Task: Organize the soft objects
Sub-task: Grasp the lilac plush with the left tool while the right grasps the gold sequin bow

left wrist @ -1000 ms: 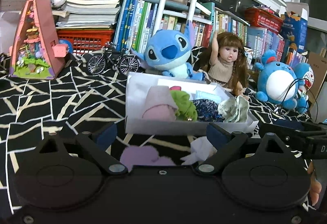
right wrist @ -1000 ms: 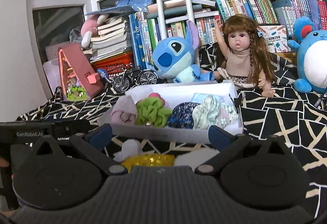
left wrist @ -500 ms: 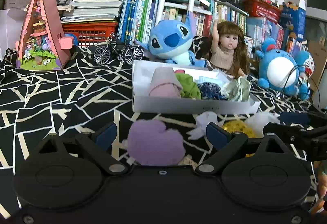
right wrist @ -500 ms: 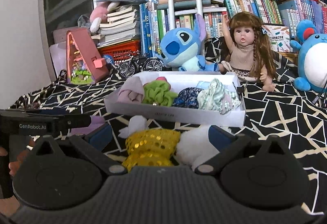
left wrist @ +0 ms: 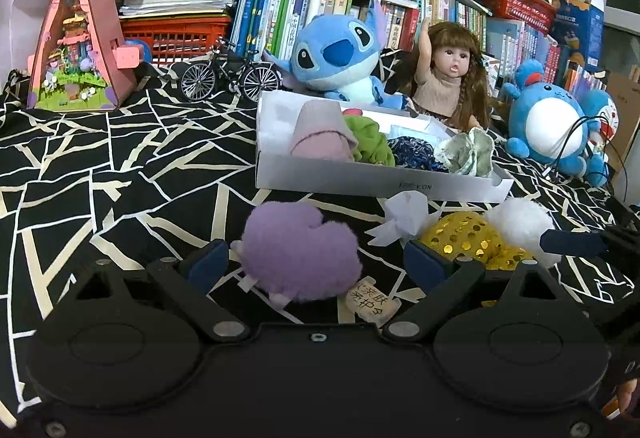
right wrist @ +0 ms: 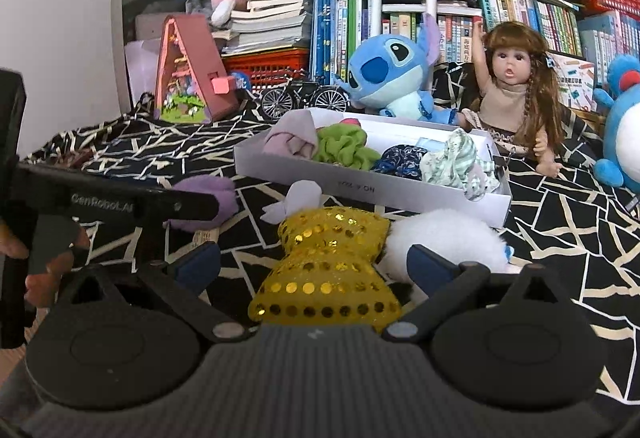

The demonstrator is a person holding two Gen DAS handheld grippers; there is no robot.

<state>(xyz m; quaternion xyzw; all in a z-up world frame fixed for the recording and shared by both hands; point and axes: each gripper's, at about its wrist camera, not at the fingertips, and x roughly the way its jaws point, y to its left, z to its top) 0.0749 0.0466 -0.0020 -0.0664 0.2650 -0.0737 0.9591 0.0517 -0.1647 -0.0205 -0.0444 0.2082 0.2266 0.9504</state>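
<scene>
A white box (left wrist: 360, 180) (right wrist: 360, 186) on the patterned cloth holds several soft items: a pink cloth (left wrist: 322, 134), a green scrunchie (left wrist: 370, 142), a dark blue one (left wrist: 414, 152) and a pale green one (left wrist: 466, 152). In front of it lie a purple fluffy heart (left wrist: 302, 252) (right wrist: 208, 194), a small white bow (left wrist: 402, 218), a gold sequin bow (right wrist: 328, 266) (left wrist: 464, 236) and a white pompom (right wrist: 440, 242) (left wrist: 518, 224). My left gripper (left wrist: 316, 264) is open with the purple heart between its fingers. My right gripper (right wrist: 314, 262) is open with the gold bow between its fingers.
Behind the box sit a blue Stitch plush (left wrist: 340, 54), a doll (left wrist: 448, 78), a blue round plush (left wrist: 552, 130), a model bicycle (left wrist: 228, 74) and a pink triangular toy house (left wrist: 80, 42). Bookshelves stand at the back. A paper tag (left wrist: 370, 302) lies by the heart.
Both grippers have drawn back from the box and dropped lower. The purple heart and the gold bow now sit between their open fingers.
</scene>
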